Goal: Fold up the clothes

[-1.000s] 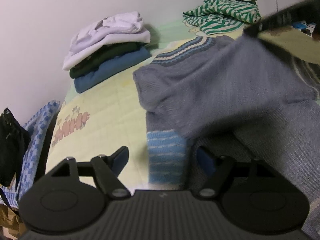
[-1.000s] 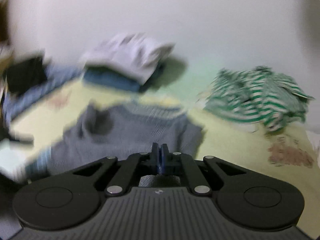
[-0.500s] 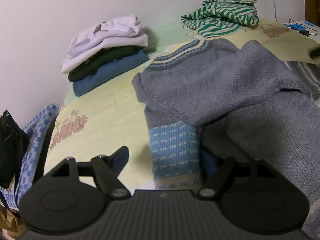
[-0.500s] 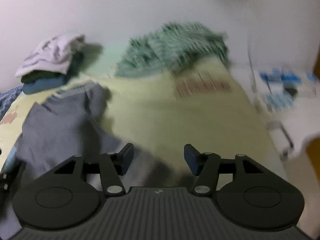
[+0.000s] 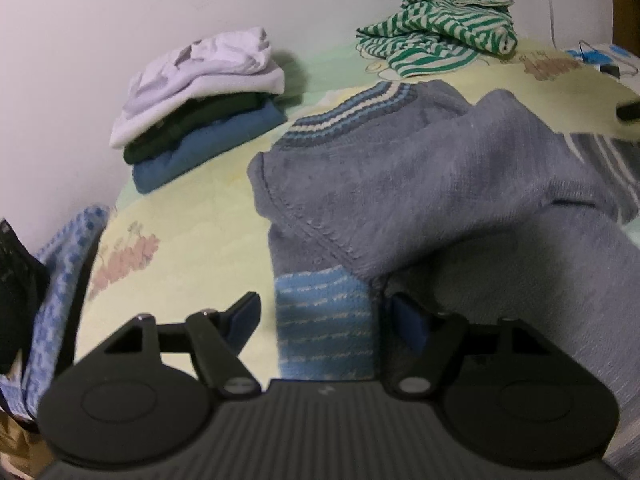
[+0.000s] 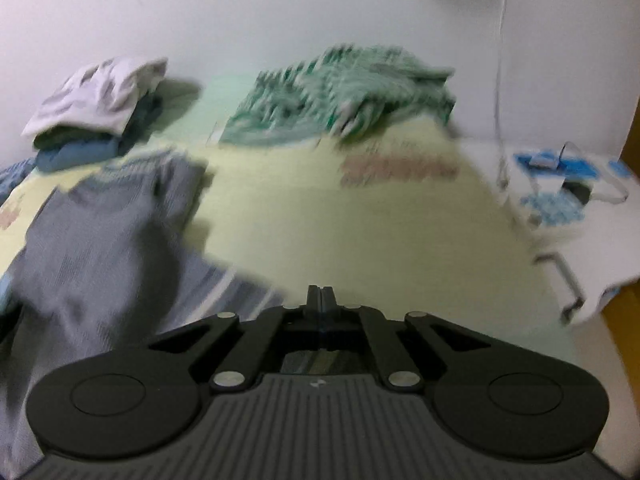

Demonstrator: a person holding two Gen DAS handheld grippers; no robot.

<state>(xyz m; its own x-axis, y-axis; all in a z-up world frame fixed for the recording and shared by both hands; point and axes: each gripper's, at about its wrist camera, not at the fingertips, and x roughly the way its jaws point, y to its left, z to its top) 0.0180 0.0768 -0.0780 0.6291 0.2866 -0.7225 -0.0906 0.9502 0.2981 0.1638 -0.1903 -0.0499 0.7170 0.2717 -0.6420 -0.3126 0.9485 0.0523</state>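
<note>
A grey knit sweater (image 5: 420,184) with a blue-and-cream striped collar lies on the yellow bedspread (image 5: 192,232), one sleeve folded across its body. Its light blue striped cuff (image 5: 324,320) lies between the fingers of my left gripper (image 5: 324,320), which is open and low over the bed. The sweater also shows at the left of the blurred right wrist view (image 6: 100,232). My right gripper (image 6: 320,300) is shut with nothing between its fingers, above the bedspread (image 6: 360,232) beside the sweater's right edge.
A stack of folded clothes (image 5: 200,104) stands by the wall, white on top, blue at the bottom. A crumpled green-and-white striped garment (image 5: 440,28) lies at the back. A blue checked cloth (image 5: 60,280) hangs at the left edge. A white table with blue items (image 6: 560,184) stands right.
The right gripper carried the sleeve across the sweater, opened and let it go, then swung right and shut empty. The left gripper stayed open around the blue cuff.
</note>
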